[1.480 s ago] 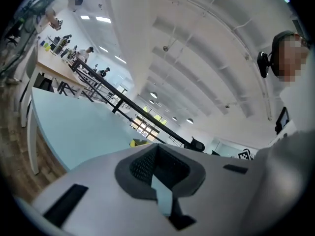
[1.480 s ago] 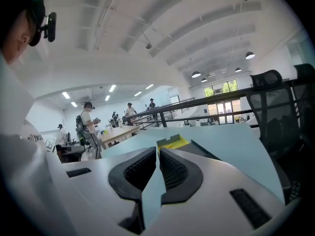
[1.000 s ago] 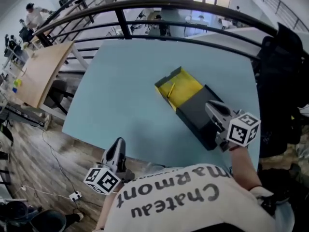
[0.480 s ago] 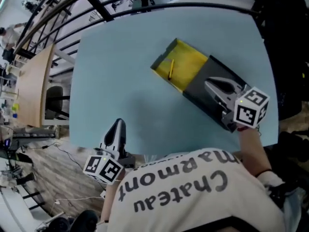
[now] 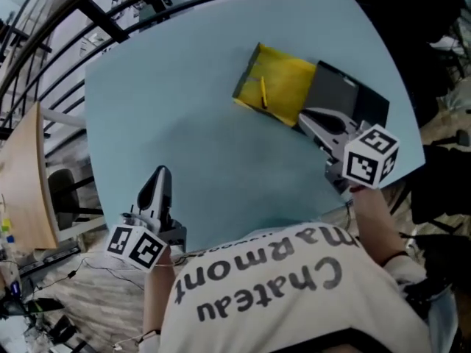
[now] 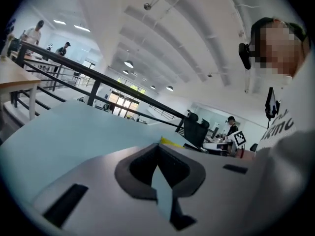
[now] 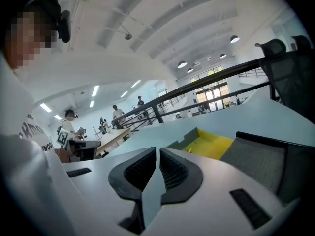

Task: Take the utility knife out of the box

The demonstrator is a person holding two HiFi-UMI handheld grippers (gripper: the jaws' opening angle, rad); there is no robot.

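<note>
So compared with a moment earlier, the right gripper had crept forward along the dark sleeve of the box, and its tip was now right at the seam where the yellow tray sticks out. The fingers were pressed together with nothing in them, so no grab yet. I'd call that lining up for the reach.

The utility knife was lying in the yellow tray, toward its far side and a bit beyond the right gripper's tip.

The left gripper hadn't really budged. It hung at the near edge of the table, well away from the box, with its fingers closed and empty too.

Nothing else was on the table. The tray walls looked like the only thing in the way, and those fingers would have to open first.
</note>
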